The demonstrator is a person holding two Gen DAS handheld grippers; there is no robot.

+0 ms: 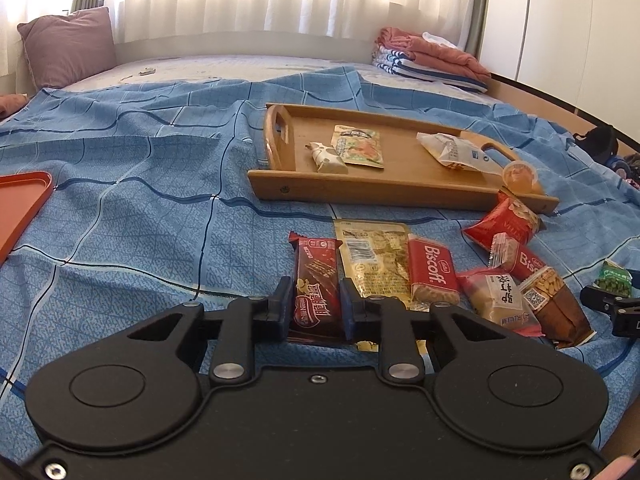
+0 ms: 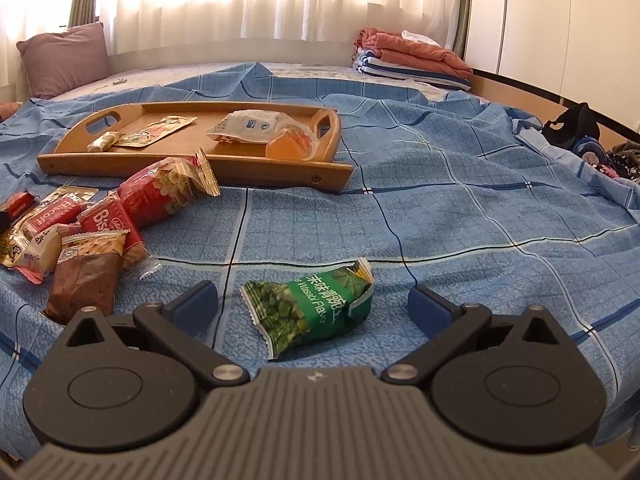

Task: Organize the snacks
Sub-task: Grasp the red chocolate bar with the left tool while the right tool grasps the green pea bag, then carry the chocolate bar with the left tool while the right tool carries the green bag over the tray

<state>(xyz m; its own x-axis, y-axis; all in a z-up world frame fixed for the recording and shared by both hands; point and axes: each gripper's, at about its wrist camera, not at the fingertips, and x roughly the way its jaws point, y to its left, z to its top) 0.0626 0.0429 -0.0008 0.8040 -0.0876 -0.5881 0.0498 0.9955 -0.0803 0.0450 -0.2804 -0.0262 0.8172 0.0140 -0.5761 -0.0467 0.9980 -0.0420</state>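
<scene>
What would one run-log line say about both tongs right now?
left tongs: shut on dark red wafer bar | right tongs: open around green pea packet | wooden tray: four snacks

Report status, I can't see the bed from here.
Left gripper shut on chocolate bar. Right gripper open around pea packet. Wooden tray path clear.

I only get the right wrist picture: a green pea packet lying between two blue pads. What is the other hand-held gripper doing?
Observer: The left hand-held gripper is shut on a dark red wafer bar.
Operator: Is the bar off the bed?
Observer: I cannot tell; its far end lies low by the yellow packet.
Operator: Anything else out of my sight?
Observer: An orange tray sits at the left edge on the blue sheet.
</scene>
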